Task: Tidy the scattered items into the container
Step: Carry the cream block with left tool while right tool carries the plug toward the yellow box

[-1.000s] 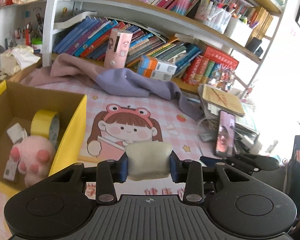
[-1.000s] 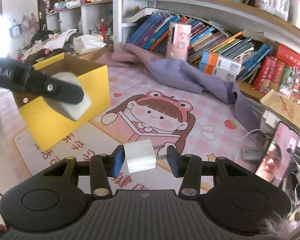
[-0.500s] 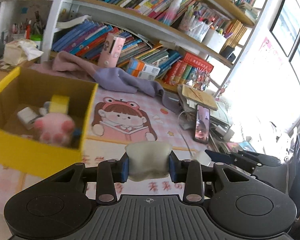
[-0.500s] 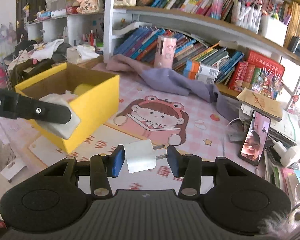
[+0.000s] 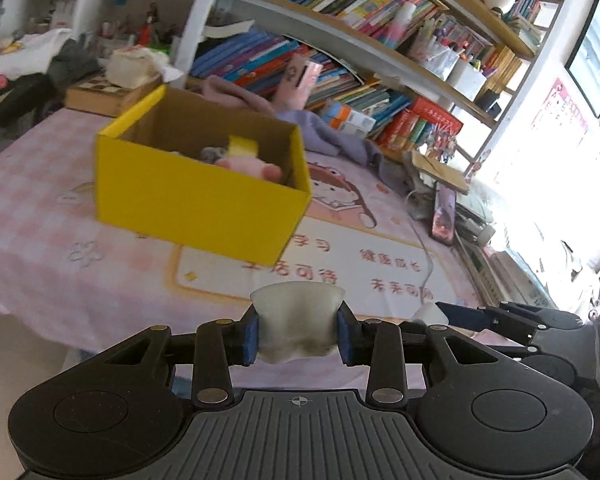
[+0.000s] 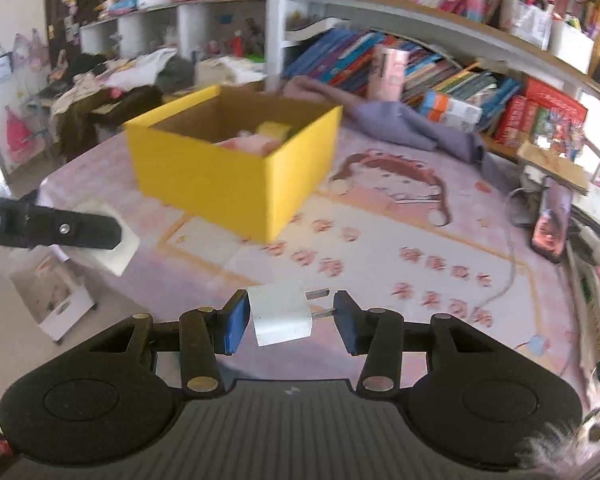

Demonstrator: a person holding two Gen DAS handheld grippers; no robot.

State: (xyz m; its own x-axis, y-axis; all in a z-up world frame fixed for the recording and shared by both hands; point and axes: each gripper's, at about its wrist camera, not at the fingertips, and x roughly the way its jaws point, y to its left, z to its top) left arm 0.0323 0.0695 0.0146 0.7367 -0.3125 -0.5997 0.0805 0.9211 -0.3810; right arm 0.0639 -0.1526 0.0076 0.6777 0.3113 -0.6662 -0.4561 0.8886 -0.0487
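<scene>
L gripper (image 5: pixel 298 334): clamped on a soft whitish lump (image 5: pixel 297 326), blue pads pressing both its sides; lump bulges out above the pads. Held in the air, nearer the camera than the yellow box (image 5: pixel 204 196), off its front face, over the mat edge.
R gripper (image 6: pixel 290 316): clenched on a white plug adapter (image 6: pixel 280 314); adapter body against one blue pad, its metal prongs reaching to the other. Also in the air, on the near side of the yellow box, opposite its front corner.
Yellow box: open top, brown cardboard inside, sits on the pink cartoon mat (image 5: pixel 360 256). Both held items are outside it.
Inside box: pink plush toy (image 5: pixel 246 166) + yellow tape roll (image 5: pixel 242 146) behind it; smth grey next to them, too blurry to name.
Behind box: lilac cloth (image 6: pixel 400 120) bunched up, then the bookshelf (image 5: pixel 340 76) w/ rows of books.
Right of box, far mat edge: phone (image 6: pixel 550 220) propped up, screen lit.
Cross-view: L gripper's finger w/ the whitish lump shows at the left edge of the R cam; R gripper's fingers show at the right in the L cam.
Sharpness: both views motion-blurred, box edges smeared.
</scene>
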